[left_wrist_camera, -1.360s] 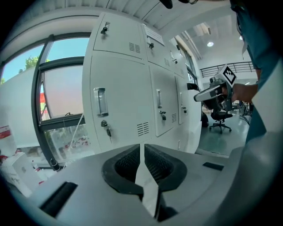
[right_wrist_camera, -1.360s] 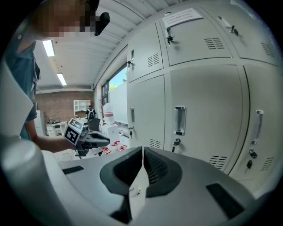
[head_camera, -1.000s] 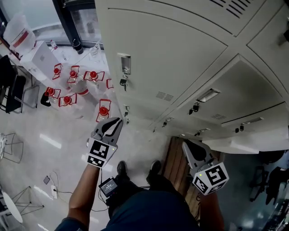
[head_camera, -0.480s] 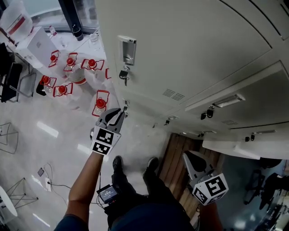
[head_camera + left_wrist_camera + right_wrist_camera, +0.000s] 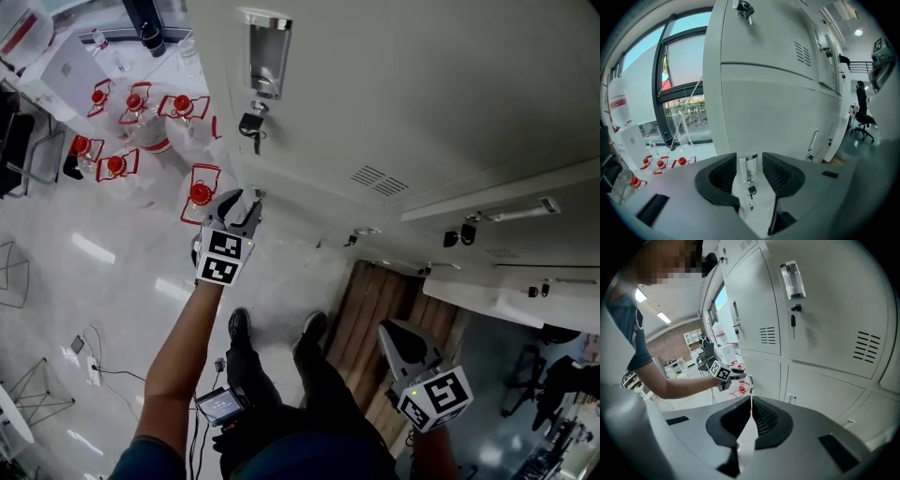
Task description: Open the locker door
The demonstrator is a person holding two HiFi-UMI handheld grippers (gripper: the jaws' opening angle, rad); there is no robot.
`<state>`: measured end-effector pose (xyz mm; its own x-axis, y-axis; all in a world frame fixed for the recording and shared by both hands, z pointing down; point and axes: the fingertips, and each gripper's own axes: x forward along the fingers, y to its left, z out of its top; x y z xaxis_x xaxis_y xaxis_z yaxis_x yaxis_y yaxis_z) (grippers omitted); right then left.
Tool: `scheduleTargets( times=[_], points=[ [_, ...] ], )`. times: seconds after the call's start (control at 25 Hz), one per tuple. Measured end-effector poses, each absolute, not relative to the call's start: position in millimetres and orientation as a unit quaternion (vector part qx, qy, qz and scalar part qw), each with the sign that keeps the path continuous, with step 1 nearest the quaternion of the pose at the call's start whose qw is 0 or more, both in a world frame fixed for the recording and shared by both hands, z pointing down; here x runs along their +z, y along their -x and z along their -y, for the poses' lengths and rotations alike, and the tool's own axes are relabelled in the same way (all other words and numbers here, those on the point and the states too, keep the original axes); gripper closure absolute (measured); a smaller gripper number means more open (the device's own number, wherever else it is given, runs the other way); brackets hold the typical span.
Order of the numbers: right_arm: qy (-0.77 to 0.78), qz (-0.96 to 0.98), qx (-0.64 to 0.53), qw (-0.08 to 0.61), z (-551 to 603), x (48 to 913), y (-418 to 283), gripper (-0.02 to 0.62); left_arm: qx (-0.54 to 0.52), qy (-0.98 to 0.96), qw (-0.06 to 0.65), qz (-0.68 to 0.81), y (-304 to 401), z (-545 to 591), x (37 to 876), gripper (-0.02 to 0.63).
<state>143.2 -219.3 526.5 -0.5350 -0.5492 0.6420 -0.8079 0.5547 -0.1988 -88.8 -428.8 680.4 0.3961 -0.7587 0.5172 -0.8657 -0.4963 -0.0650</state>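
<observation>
A bank of beige lockers [image 5: 403,103] fills the head view. One door carries a recessed metal handle [image 5: 265,52] with a key [image 5: 249,124] hanging below it. My left gripper [image 5: 244,199] is held out low by the locker bank's left edge, next to a small latch [image 5: 259,194] of a lower door. Its jaws have just been opening and stand apart with nothing between them. In the left gripper view, a lower door's handle and key [image 5: 750,176] show through the gap, still at a distance. My right gripper [image 5: 392,330] hangs low at the right, shut and empty [image 5: 751,397].
Several red-capped water bottles [image 5: 131,103] stand on the pale floor left of the lockers. A wooden bench [image 5: 384,300] lies in front of the lockers. The person's feet [image 5: 239,323] are below, and cables [image 5: 89,347] trail at the left.
Both grippers have sunk. The left one has come closer to the lower locker door, and its jaws have gone from nearly shut to open. The right one stays shut.
</observation>
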Motion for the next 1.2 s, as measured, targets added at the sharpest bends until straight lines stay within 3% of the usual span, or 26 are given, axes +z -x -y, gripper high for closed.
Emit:
scheduleTargets(
  times=[0.12, 0.6, 1.0, 1.2],
  points=[
    [-0.398, 0.839, 0.252, 0.272, 217.1, 538.3, -140.2, 0.558, 0.261, -0.813, 0.111, 0.508, 93.1, 440.3, 703.3, 0.394],
    [-0.39, 0.829, 0.278, 0.287, 210.1, 581.1, -131.9, 0.558, 0.26, -0.776, 0.138, 0.559, 99.1, 465.4, 755.7, 0.394],
    [-0.384, 0.828, 0.289, 0.289, 208.1, 596.7, -125.3, 0.558, 0.229, -0.761, 0.115, 0.595, 98.5, 473.4, 755.4, 0.476],
    [-0.38, 0.828, 0.292, 0.289, 209.2, 601.9, -123.1, 0.558, 0.234, -0.77, 0.106, 0.584, 97.2, 471.9, 755.8, 0.476]
  ],
)
